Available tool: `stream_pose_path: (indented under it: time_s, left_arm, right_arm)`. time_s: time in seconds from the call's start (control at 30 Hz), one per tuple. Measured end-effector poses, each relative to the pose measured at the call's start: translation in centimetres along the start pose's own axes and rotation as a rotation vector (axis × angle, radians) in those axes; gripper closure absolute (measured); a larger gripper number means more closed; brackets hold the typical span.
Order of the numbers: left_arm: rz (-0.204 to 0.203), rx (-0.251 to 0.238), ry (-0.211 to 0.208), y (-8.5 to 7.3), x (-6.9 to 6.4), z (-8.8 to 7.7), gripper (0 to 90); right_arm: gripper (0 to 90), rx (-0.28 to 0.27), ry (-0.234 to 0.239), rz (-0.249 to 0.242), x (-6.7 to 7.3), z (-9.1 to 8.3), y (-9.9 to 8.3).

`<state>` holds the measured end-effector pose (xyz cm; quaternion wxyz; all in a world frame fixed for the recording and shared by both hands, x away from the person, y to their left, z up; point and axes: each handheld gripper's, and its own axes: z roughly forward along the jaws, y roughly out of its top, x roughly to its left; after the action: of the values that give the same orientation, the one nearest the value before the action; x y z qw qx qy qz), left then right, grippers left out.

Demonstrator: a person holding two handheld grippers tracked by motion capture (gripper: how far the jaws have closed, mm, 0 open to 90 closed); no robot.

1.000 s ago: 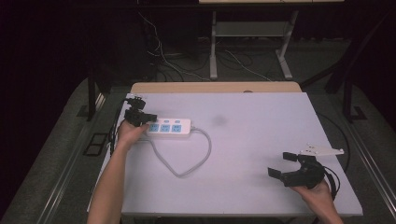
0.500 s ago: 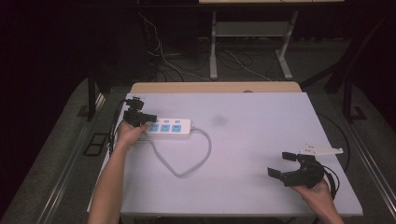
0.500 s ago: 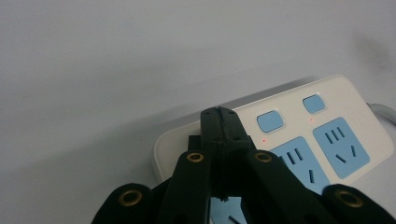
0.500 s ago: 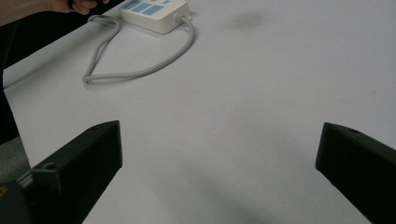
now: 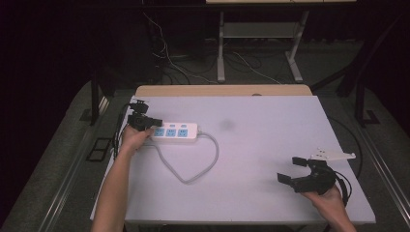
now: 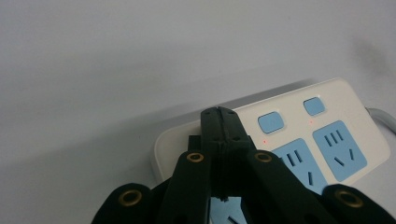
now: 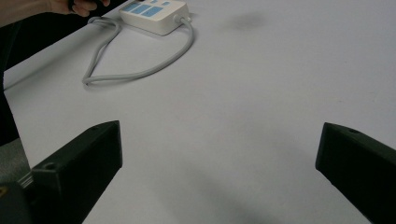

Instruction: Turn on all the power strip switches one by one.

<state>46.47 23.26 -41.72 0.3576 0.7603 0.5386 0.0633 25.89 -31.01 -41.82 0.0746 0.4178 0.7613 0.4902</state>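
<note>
**Presently: left tongs closed over the power strip's end, right tongs idle and open**

At the far left of the table (image 5: 270, 159), my left gripper (image 5: 145, 120) sits at the near-left end of a white power strip (image 5: 175, 132). In the left gripper view its jaws are pressed together, tips over the strip's end beside the blue switch buttons (image 6: 271, 122); whether the tips touch the casing I cannot tell. Nothing is held between them.

Handling, as I judge it: the strip is a rigid plastic body, light, with smooth and probably slippery faces. It should be taken across its narrow width near the middle, clear of the switches and the blue sockets (image 6: 337, 149). A pinch at one end would likely let it swing.

Moving right, the grey cord (image 5: 193, 166) leaves the strip's right end, loops toward the near edge and returns leftward. It is limp and will drag behind any lift; its plug end I cannot make out.

At the right, near the front edge, my right gripper (image 5: 296, 170) is held with jaws spread wide and empty, well apart from the strip.

Surface: pale, matt, flat, with a faint dark smudge (image 5: 226, 125) just right of the strip. Surroundings: dark room, a table frame (image 5: 220, 53) and loose floor cables (image 5: 169, 53) beyond.
</note>
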Motion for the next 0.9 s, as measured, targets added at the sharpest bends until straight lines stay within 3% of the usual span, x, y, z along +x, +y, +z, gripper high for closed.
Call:
stream_pose_path:
  time_s: [0.3,0.5,0.8,0.9]
  left_arm:
    - [-0.015,-0.034,-0.006,-0.6,0.2,-0.2,90.0]
    - [0.001,-0.04,0.017,-0.5,-0.2,-0.3,90.0]
    - [0.028,-0.101,-0.005,-0.1,-1.2,-1.6,89.3]
    - [0.035,-0.116,-0.005,0.0,-1.5,-2.3,83.4]
  right_arm:
    - [0.4,-0.005,-0.005,0.005,0.0,-0.2,0.0]
    - [0.4,-0.002,-0.008,0.002,0.0,-0.1,0.0]
    - [0.4,-0.005,-0.008,0.007,-0.1,-0.1,0.0]
    - [0.4,-0.003,-0.009,0.005,-0.1,-0.1,0.0]
